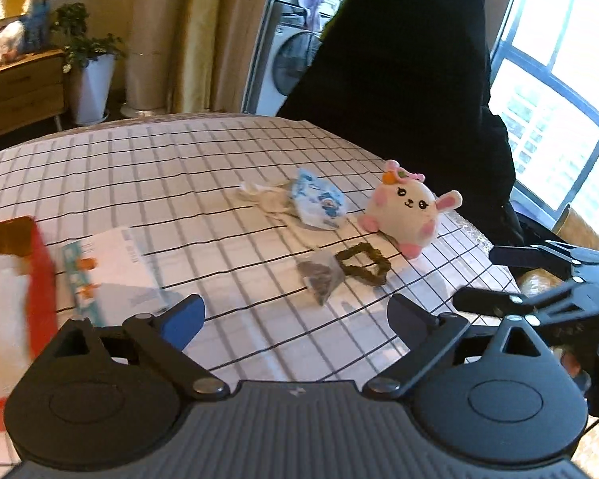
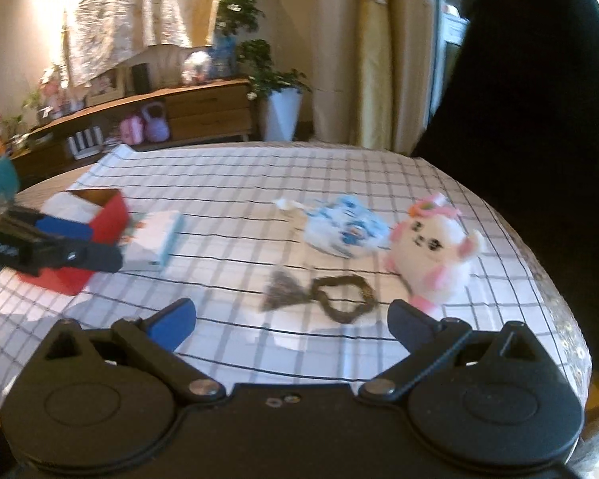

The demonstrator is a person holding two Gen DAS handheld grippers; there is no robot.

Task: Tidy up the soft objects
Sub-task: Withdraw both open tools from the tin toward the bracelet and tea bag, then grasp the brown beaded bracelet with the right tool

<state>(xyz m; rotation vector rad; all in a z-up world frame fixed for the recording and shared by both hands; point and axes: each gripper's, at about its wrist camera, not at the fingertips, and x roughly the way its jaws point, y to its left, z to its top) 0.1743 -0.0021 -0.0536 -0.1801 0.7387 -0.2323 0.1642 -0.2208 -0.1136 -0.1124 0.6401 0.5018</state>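
A white-and-pink plush bunny lies on the checked tablecloth at the right. Left of it lies a blue-printed soft pack with white crumpled tissue. Nearer lie a brown scrunchie and a small grey sachet. A red box with white stuffing stands at the left. My left gripper is open and empty, above the cloth short of the sachet. My right gripper is open and empty, just short of the scrunchie.
A white-and-teal tissue packet lies beside the red box. A person in black stands at the table's far right. The table edge curves away at the right. A wooden sideboard and a potted plant stand behind.
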